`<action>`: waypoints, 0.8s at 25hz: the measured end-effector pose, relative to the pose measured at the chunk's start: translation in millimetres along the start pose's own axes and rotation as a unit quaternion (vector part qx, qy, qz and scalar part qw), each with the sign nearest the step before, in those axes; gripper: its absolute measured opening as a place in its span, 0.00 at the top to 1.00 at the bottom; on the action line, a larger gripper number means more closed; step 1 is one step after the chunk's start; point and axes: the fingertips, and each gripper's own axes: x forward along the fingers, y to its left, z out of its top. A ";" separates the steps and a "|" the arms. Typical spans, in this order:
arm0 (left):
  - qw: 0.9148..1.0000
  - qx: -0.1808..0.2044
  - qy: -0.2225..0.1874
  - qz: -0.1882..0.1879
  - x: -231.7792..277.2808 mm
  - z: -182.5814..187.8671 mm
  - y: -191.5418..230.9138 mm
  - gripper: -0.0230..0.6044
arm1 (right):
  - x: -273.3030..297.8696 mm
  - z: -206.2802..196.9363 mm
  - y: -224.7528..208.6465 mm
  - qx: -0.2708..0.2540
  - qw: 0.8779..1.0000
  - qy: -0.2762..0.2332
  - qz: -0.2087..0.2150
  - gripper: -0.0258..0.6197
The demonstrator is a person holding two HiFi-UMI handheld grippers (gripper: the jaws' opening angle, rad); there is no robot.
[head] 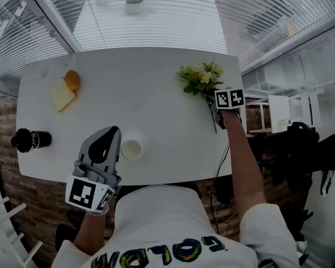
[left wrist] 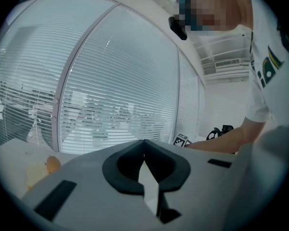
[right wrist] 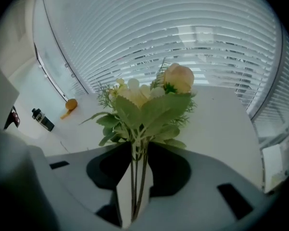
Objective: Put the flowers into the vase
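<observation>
My right gripper [right wrist: 137, 148]: jaws clamped on stems of flowers [right wrist: 149, 97], right of centre on table [head: 145, 77]. My left gripper [head: 113, 132]: jaws closed, empty, lower left, just beside vase [head: 132, 149].

Flowers [head: 201, 80] sit well right of the vase [head: 132, 149].

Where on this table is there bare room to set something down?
The wide middle of the table, between the orange and the flowers, is bare. Crowded: the near edge by the white vase and left gripper; the black bottle takes the left end.
</observation>
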 end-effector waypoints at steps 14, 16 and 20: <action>1.000 0.006 -0.004 -0.003 0.7 5.2 -3.2 0.94 | -11.5 11.8 10.2 0.026 0.998 -0.042 0.026 0.85; 1.000 0.007 -0.005 -0.003 0.5 6.7 -4.1 0.94 | -16.2 16.9 12.8 0.029 0.998 -0.054 0.031 0.85; 1.000 0.008 -0.006 -0.003 0.5 7.5 -5.0 0.94 | -24.6 27.4 16.9 0.035 0.996 -0.078 0.039 0.85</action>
